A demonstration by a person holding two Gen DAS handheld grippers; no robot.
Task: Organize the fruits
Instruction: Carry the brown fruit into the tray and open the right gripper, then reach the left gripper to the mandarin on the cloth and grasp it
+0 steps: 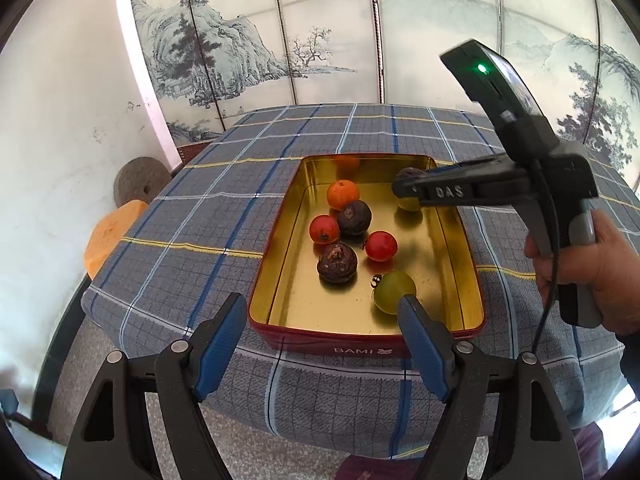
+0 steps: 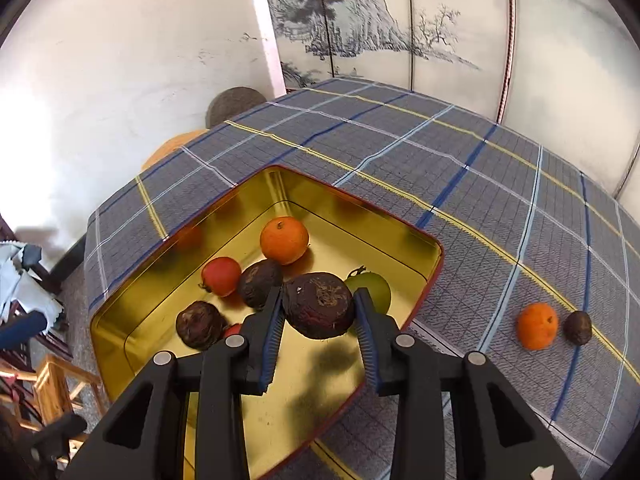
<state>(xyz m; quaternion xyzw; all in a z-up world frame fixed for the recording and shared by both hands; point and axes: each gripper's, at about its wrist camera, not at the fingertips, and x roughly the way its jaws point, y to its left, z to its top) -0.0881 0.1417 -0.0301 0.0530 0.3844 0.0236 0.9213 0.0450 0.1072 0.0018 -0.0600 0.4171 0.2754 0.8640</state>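
A red tin (image 1: 276, 264) with a gold inside lies on the checked tablecloth and holds several fruits: an orange (image 1: 342, 194), two dark brown fruits (image 1: 354, 218), two red ones (image 1: 381, 245) and a green one (image 1: 394, 291). My right gripper (image 2: 318, 294) hangs over the tin's far right corner, shut on another dark brown fruit (image 2: 318, 306) that touches both pads. Just beyond it in the tin lies a second green fruit (image 2: 374, 286). My left gripper (image 1: 322, 304) stands open and empty above the tin's near edge.
On the cloth to the right of the tin lie an orange (image 2: 537, 325) and a small dark fruit (image 2: 578, 327), side by side. A painted folding screen (image 1: 320, 32) stands behind the table. An orange stool (image 1: 112, 232) sits off the table's left edge.
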